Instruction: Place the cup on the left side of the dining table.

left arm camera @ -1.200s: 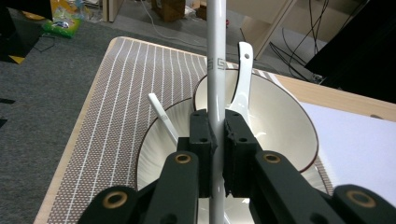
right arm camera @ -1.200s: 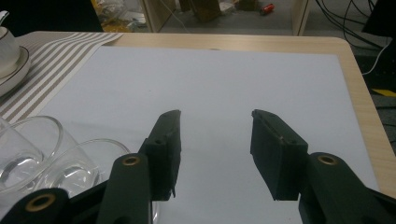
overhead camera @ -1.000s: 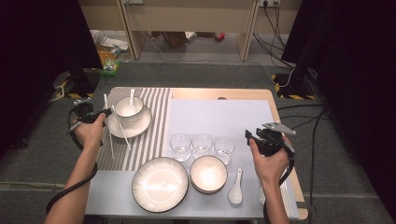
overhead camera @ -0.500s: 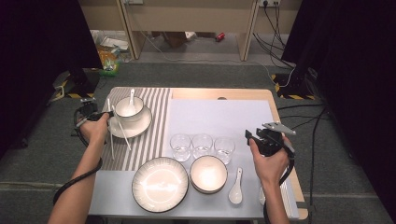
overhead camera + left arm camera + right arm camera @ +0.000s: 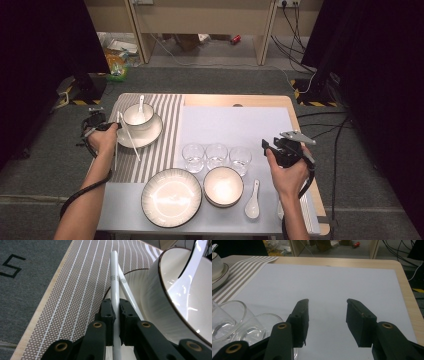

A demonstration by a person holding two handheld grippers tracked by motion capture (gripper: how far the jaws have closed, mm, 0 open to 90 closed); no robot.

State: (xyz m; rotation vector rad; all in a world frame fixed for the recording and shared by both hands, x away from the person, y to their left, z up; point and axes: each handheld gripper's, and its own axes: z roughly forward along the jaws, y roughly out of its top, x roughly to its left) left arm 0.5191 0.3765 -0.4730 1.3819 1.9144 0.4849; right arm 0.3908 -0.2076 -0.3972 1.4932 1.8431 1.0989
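Glossy white ceramic bowl [image 5: 185, 297] on a matt woven placemat [image 5: 75, 290].

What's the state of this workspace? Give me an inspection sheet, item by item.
Surface: wooden table with a striped mat at left and a white mat at right.
Job's things: bowl with a spoon in it on a saucer; two chopsticks beside it; three glasses; plate; stacked bowls; loose spoon.
Clutter: nothing seen on the table.
Grippers: left gripper shut on one chopstick; right gripper open over the white mat, empty.
Cables: one trails from each gripper; more lie on the floor at right.
Surroundings: grey carpet, dark curtains, litter under a far bench.
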